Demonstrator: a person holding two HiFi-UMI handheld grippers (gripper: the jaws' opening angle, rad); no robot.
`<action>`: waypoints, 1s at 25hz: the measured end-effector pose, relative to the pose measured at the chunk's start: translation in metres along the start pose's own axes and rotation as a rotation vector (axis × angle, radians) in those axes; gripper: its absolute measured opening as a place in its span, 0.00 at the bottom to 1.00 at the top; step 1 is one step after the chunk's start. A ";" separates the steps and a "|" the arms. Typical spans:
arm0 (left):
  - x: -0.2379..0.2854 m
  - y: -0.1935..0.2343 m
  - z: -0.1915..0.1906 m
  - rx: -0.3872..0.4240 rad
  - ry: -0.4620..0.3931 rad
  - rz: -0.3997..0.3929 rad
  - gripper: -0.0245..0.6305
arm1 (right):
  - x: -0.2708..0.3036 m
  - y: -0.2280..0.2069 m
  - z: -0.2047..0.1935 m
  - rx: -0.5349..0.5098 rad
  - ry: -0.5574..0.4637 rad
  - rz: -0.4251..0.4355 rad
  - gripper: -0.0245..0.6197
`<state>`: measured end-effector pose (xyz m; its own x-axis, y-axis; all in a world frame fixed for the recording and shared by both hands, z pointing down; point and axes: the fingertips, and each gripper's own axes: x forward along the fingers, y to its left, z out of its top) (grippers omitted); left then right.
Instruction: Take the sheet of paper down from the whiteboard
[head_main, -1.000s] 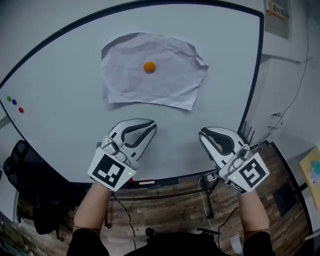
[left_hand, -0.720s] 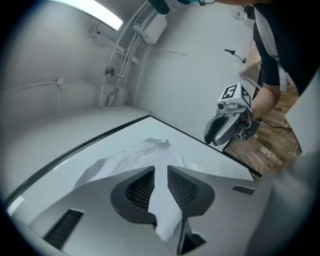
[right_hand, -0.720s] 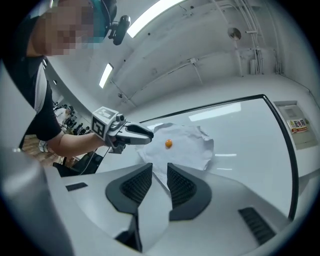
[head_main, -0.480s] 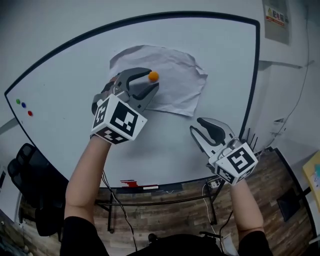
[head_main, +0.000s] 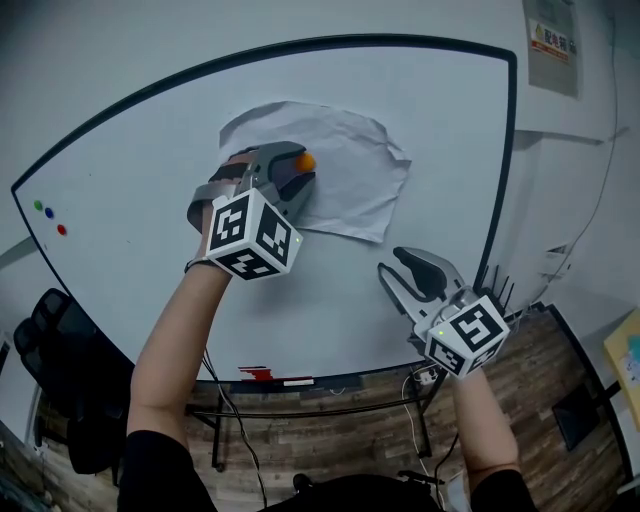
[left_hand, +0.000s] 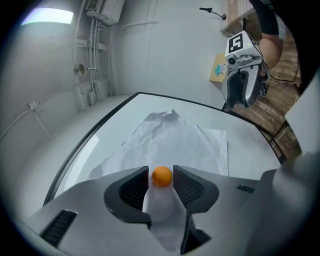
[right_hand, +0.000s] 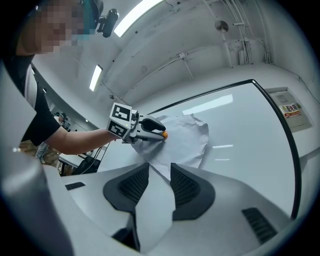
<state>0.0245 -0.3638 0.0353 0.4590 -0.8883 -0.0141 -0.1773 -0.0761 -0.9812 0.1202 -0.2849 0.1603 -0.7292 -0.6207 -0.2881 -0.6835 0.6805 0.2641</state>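
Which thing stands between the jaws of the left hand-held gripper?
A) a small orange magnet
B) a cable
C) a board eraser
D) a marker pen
A: the left gripper view shows the orange magnet between the jaws of the left hand-held gripper, which have just been opening and do not press it.

surface: whiteboard (head_main: 440, 120) | on it: paper sheet (head_main: 350, 175), orange magnet (head_main: 305, 160), three small magnets (head_main: 49, 212)
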 end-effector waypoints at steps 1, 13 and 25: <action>0.000 0.001 0.001 0.006 -0.001 0.004 0.29 | 0.000 -0.001 0.000 -0.001 0.000 -0.001 0.23; 0.003 -0.004 0.000 0.037 0.021 -0.003 0.27 | 0.014 -0.027 -0.022 0.137 0.094 -0.112 0.24; 0.004 -0.003 0.000 0.070 0.054 -0.002 0.24 | 0.043 -0.054 -0.042 0.462 0.161 -0.208 0.24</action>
<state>0.0274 -0.3671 0.0379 0.4114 -0.9114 -0.0038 -0.1143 -0.0475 -0.9923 0.1246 -0.3648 0.1723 -0.6003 -0.7880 -0.1370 -0.7554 0.6148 -0.2268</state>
